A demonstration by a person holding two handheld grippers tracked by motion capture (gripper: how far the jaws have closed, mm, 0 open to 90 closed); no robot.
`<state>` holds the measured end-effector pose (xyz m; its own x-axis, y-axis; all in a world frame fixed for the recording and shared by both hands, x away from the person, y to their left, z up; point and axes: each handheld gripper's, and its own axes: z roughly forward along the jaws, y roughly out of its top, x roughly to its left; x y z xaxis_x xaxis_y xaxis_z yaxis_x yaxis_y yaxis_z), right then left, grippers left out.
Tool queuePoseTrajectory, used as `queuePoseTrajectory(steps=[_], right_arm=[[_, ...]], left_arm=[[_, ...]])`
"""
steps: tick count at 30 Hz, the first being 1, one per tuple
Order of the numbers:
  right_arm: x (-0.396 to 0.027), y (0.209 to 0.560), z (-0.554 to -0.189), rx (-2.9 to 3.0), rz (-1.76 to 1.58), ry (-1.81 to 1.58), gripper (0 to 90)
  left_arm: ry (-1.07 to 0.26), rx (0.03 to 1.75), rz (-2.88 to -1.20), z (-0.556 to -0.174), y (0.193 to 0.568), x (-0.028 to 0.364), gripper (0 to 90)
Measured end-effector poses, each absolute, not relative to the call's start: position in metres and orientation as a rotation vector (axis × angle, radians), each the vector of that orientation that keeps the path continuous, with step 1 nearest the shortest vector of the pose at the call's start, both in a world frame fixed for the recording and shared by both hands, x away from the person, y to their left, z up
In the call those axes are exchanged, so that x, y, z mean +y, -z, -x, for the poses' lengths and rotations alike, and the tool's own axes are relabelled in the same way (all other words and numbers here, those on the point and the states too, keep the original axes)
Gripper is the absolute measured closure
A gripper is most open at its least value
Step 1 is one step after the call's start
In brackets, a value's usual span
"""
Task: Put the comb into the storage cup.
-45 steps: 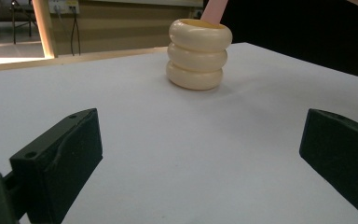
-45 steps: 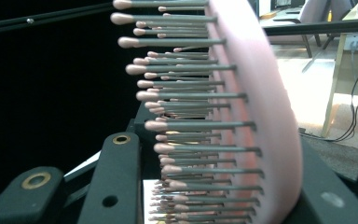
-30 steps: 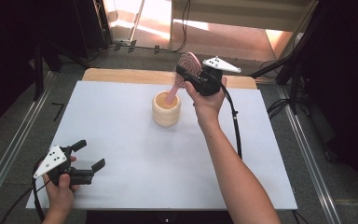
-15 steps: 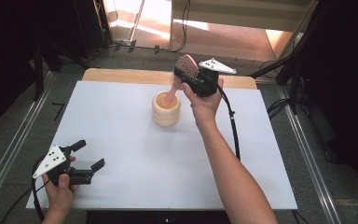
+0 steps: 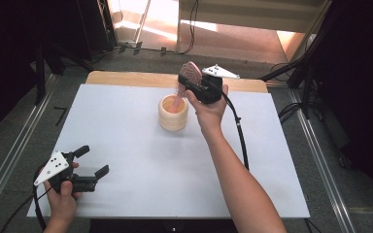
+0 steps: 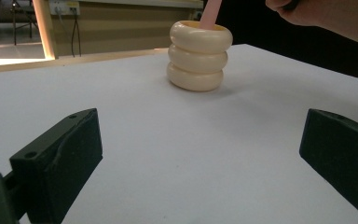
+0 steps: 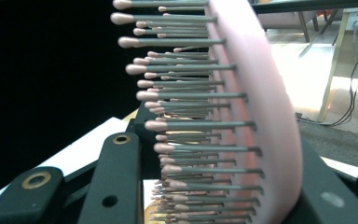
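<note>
A white surface (image 5: 141,160) lay over a wooden top, with dark floor and sunlit boards beyond it. In the high view, the cream ribbed holder (image 5: 173,113) stood near the middle of the far half. The right gripper (image 5: 194,82) hovered just behind it, its fingers pinching the head of a pink hairbrush (image 5: 190,73) whose handle sloped down into the holder. Against the earlier frames, that hand had drifted only slightly and the brush handle stayed in the holder. The left gripper (image 5: 91,161) rested near the front left corner, fingers spread, where it had been before.

In the left gripper view, the two black fingers (image 6: 60,158) stood wide apart over bare white, and the holder (image 6: 198,57) stood well ahead with the pink handle (image 6: 210,13) rising from it.

In the right gripper view, the brush's bristles (image 7: 186,121) and pink pad (image 7: 265,107) sat clamped between the black fingers (image 7: 114,179).
</note>
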<state>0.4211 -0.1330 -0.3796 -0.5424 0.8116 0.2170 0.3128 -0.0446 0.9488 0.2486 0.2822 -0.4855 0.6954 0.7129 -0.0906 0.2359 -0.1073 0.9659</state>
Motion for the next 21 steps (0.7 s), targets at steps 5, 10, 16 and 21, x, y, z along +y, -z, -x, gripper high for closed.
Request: queuePoseTrajectory(steps=[5, 10, 16, 21], right_arm=[[-0.131, 0.383, -0.422, 1.831, -1.190, -1.612, 59.6], [-0.128, 0.387, -0.423, 1.842, -1.194, -1.603, 59.6], [-0.125, 0.391, -0.424, 1.854, -1.199, -1.596, 59.6], [-0.124, 0.395, -0.425, 1.855, -1.210, -1.596, 59.6]], left_arm=[[-0.482, 0.775, -1.674, -0.248, 0.485, 0.282, 0.0], [-0.481, 0.774, -1.673, -0.249, 0.485, 0.282, 0.0], [-0.480, 0.774, -1.673, -0.249, 0.485, 0.283, 0.0], [-0.480, 0.775, -1.671, -0.248, 0.485, 0.283, 0.0]])
